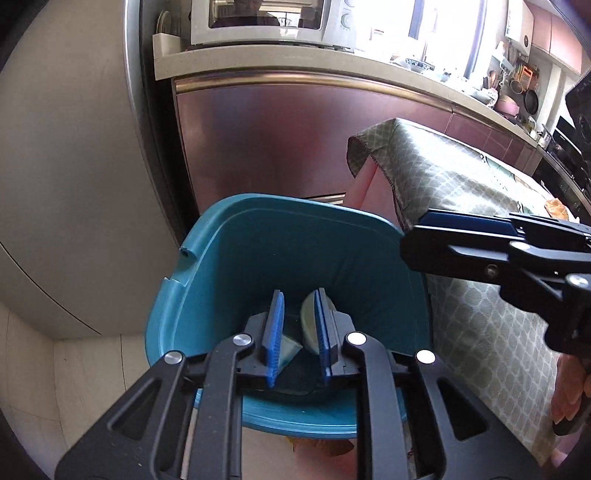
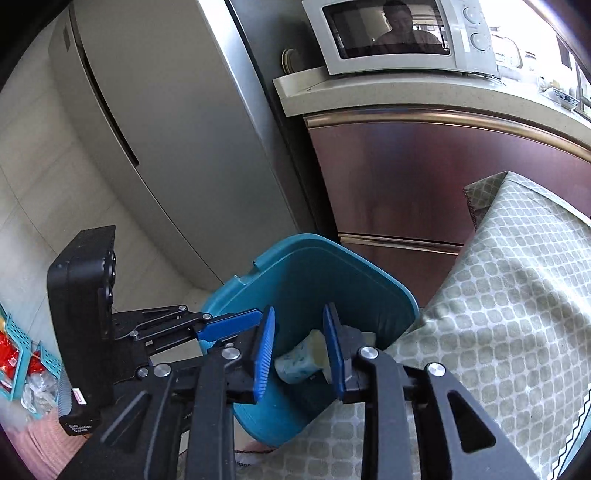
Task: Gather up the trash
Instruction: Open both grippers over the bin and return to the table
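So, left wrist view first: the left gripper (image 1: 298,338) hangs right over the mouth of the teal bin (image 1: 221,266), its blue pads spread a moderate way apart with nothing pinched between them. Down at the bottom of the bin, seen through that gap, sit a couple of pale scraps of trash (image 1: 308,321); can't really tell what they are from here. The right gripper (image 1: 436,236) pokes in from the right side, level with the bin's rim, seen edge-on, so I can't tell its opening from this angle. Just right of the bin is a table draped in a green patterned cloth (image 1: 461,192), and behind it a reddish cabinet (image 1: 258,140) with a microwave (image 1: 266,22) on the counter.

Right wrist view: the right gripper's (image 2: 301,349) pads stand fairly wide too, holding nothing. Between them, lower in the bin (image 2: 332,273), lies a speckled paper cup (image 2: 297,363) on its side, with another pale piece (image 2: 319,349) touching it. The left gripper (image 2: 236,325) reaches in from the left, over the bin's rim. A grey fridge (image 2: 147,129) stands left of the cabinet, and the cloth-covered table (image 2: 517,295) crowds the bin's right edge.
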